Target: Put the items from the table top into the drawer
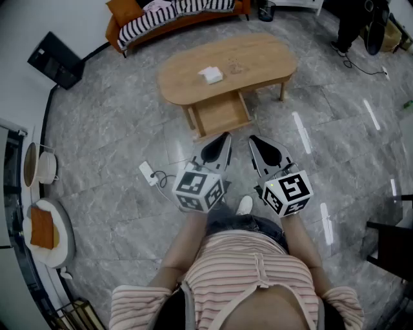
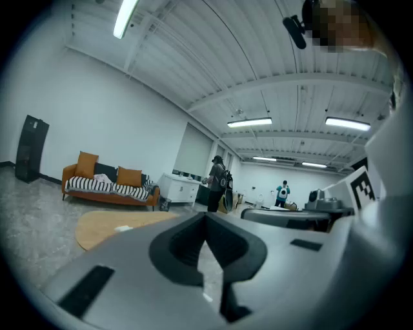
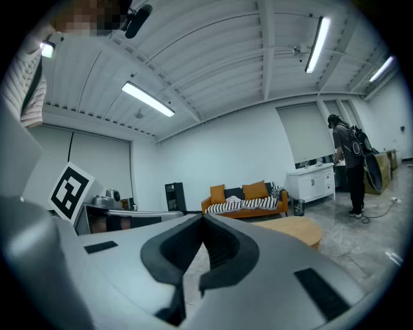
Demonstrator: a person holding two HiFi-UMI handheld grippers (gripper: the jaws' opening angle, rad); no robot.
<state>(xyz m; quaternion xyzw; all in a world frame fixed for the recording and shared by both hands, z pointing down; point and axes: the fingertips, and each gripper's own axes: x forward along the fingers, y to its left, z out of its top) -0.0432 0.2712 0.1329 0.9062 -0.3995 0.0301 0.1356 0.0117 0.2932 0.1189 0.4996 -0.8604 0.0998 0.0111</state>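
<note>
An oval wooden table (image 1: pixel 258 58) stands some way ahead of me on the grey floor. On its top lie a white boxy item (image 1: pixel 211 75) and a small pale item (image 1: pixel 233 66). Its drawer (image 1: pixel 222 114) is pulled out toward me, and I see nothing in it. My left gripper (image 1: pixel 225 136) and right gripper (image 1: pixel 252 139) are held side by side near my body, short of the drawer, both shut and empty. In the left gripper view the shut left gripper (image 2: pixel 206 216) points at the table (image 2: pixel 103 231). The right gripper (image 3: pixel 203 219) has the table (image 3: pixel 293 227) to its right.
An orange sofa (image 1: pixel 174 13) with a striped blanket stands behind the table. A white power strip with a cable (image 1: pixel 150 174) lies on the floor to the left of my grippers. A person (image 1: pixel 355 22) stands at the far right. Dark furniture (image 1: pixel 393 238) fills the right edge.
</note>
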